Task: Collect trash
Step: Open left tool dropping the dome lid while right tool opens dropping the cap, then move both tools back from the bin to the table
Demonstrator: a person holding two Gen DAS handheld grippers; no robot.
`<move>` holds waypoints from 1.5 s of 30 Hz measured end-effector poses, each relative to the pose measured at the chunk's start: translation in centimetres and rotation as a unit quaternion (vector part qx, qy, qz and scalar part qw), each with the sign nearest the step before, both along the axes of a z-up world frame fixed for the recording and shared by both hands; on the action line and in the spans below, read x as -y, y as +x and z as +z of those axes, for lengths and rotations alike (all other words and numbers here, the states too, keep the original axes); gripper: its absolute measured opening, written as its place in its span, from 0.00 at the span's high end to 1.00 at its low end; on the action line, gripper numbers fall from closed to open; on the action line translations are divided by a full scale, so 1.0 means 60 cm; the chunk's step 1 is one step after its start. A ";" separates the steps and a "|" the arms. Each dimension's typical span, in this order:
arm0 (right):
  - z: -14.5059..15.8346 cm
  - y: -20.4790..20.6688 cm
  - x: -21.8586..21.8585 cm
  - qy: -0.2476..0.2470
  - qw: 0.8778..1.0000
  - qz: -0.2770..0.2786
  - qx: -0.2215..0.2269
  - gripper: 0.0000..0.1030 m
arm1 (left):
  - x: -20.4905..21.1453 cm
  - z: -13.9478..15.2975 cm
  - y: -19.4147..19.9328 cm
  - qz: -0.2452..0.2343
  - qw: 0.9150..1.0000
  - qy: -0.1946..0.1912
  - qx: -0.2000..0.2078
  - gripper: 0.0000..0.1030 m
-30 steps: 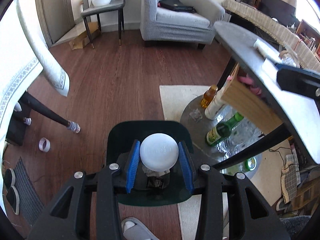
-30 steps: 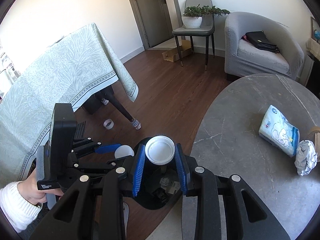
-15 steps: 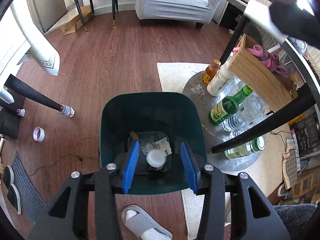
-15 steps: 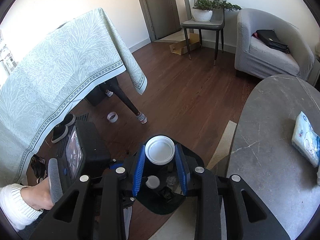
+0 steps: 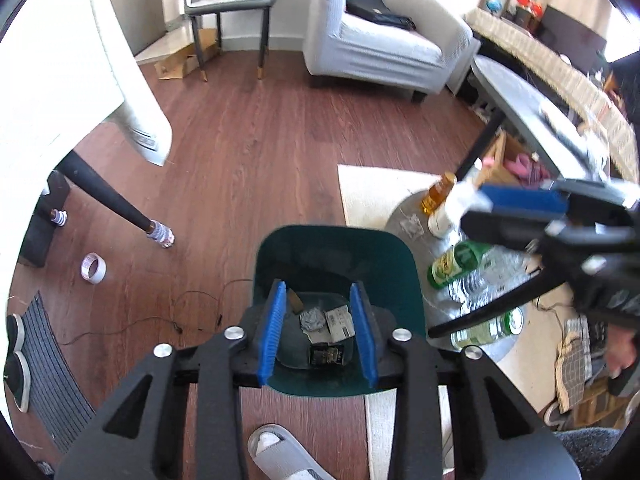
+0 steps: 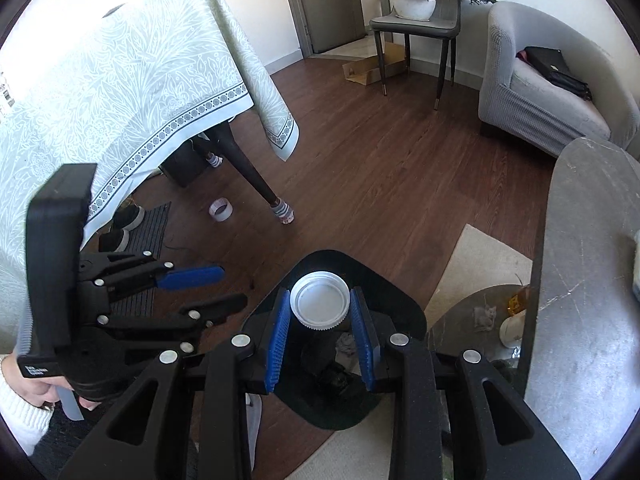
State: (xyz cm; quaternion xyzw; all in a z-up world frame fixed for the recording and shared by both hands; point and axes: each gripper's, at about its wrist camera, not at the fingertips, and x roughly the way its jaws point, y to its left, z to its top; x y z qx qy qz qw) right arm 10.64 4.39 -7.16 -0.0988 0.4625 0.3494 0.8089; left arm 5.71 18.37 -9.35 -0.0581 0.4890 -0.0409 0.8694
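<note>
A dark green trash bin [image 5: 336, 248] stands on the wood floor; it also shows in the right wrist view [image 6: 392, 304]. Crumpled foil [image 5: 312, 319] and paper scraps [image 5: 339, 322] lie at its bottom. My left gripper [image 5: 318, 332] is open and empty above the bin; it appears in the right wrist view [image 6: 200, 292] at the left. My right gripper [image 6: 320, 332] is shut on a white round lid [image 6: 320, 305], held over the bin. The right gripper shows at the right edge of the left wrist view, with a blue pad [image 5: 524, 198].
A grey round table [image 6: 588, 280] stands at right, with bottles [image 5: 456, 260] on a low shelf under it. A clothed table [image 6: 120, 72], tape roll [image 6: 221, 209], cable [image 5: 160, 320], slipper [image 5: 280, 456], doormat and shoes [image 5: 16, 356] are at left. An armchair [image 5: 384, 44] stands at the back.
My left gripper let the white round piece fall into the bin, opened, then tilted up and back. My right gripper came closer over the bin, still holding the lid.
</note>
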 end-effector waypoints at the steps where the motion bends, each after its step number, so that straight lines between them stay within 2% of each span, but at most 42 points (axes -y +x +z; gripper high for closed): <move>1: -0.005 0.001 -0.005 -0.005 1.000 0.001 -0.001 0.70 | -0.008 0.007 -0.002 0.006 1.000 -0.002 0.005 0.71; 13: -0.080 0.011 -0.052 -0.063 0.997 0.009 -0.041 0.70 | -0.032 0.083 -0.015 0.027 0.997 -0.030 0.059 0.83; 22: -0.148 0.001 -0.077 -0.118 0.990 0.019 -0.071 0.70 | -0.034 0.146 -0.024 0.033 0.992 -0.049 0.108 0.83; 30: -0.189 -0.014 -0.087 -0.165 0.983 0.036 -0.070 0.53 | -0.042 0.173 -0.032 0.043 0.988 -0.061 0.133 0.83; 37: -0.183 -0.023 -0.083 -0.154 0.985 0.049 -0.067 0.50 | -0.044 0.193 -0.036 0.048 0.986 -0.061 0.149 0.83; 41: -0.149 -0.031 -0.083 -0.125 0.989 0.061 -0.043 0.51 | -0.043 0.207 -0.040 0.051 0.984 -0.065 0.159 0.83; 45: -0.106 -0.034 -0.076 -0.093 0.993 0.062 -0.024 0.58 | -0.042 0.220 -0.042 0.055 0.982 -0.065 0.169 0.82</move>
